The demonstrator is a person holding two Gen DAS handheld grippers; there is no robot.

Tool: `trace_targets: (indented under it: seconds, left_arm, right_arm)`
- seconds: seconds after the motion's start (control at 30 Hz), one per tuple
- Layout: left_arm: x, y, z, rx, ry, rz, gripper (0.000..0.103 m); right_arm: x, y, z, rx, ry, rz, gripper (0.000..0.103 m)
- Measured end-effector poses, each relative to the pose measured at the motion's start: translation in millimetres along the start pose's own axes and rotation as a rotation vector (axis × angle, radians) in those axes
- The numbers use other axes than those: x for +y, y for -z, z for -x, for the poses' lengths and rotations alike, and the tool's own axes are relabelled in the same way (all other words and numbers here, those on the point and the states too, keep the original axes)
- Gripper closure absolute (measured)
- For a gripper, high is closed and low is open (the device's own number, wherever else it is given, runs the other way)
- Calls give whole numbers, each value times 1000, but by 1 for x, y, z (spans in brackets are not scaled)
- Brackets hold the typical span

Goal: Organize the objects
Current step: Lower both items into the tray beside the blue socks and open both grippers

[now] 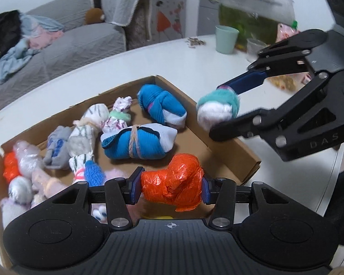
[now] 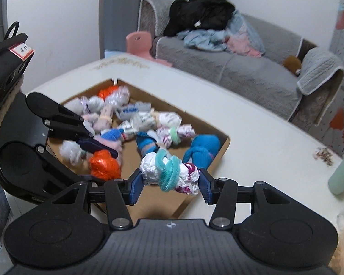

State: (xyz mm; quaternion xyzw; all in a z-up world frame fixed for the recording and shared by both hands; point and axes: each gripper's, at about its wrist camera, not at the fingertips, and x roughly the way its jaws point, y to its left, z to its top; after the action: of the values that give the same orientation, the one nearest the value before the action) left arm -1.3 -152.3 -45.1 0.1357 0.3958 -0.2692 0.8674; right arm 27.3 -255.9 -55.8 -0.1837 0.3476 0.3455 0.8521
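Note:
A shallow cardboard box [image 1: 220, 142] [image 2: 223, 150] lies on the white table and holds several rolled socks and tied bundles. My left gripper [image 1: 170, 189] [image 2: 103, 160] is shut on an orange plastic bundle [image 1: 174, 189] [image 2: 104, 163] above the box's near part. My right gripper [image 2: 170, 181] [image 1: 220, 110] is shut on a white bundle tied with a teal band [image 2: 169, 174] [image 1: 217, 108], which hangs over the box's right-hand rim. Two blue sock rolls [image 1: 161, 107] [image 1: 137, 143] lie inside, beneath and between the grippers.
A pale green cup [image 1: 226, 39] [image 2: 340, 176], a glass and a green-filled tank [image 1: 250, 20] stand at the table's far right. Scattered crumbs [image 1: 195, 42] lie near the cup. A grey sofa with heaped clothes [image 2: 217, 34] stands beyond the table.

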Motion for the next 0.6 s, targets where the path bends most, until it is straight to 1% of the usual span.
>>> trace_targets:
  seconds: [0.13, 0.23, 0.33, 0.47, 0.6]
  left_arm:
    - [5, 1, -14, 36, 16, -56, 49]
    - [8, 3, -23, 58, 18, -47, 49]
    - [8, 3, -28, 69, 13, -23, 49]
    - [5, 2, -33, 80, 9, -30, 49]
    - [4, 2, -37, 88, 6, -38, 49]
  right_arm:
    - [2, 4, -10, 25, -84, 76, 56]
    - [5, 3, -17, 56, -99, 125, 56]
    - [3, 2, -26, 91, -116, 129, 56]
    - [5, 4, -39, 146, -139, 153, 56]
    - [6, 5, -44, 168, -149, 160, 56]
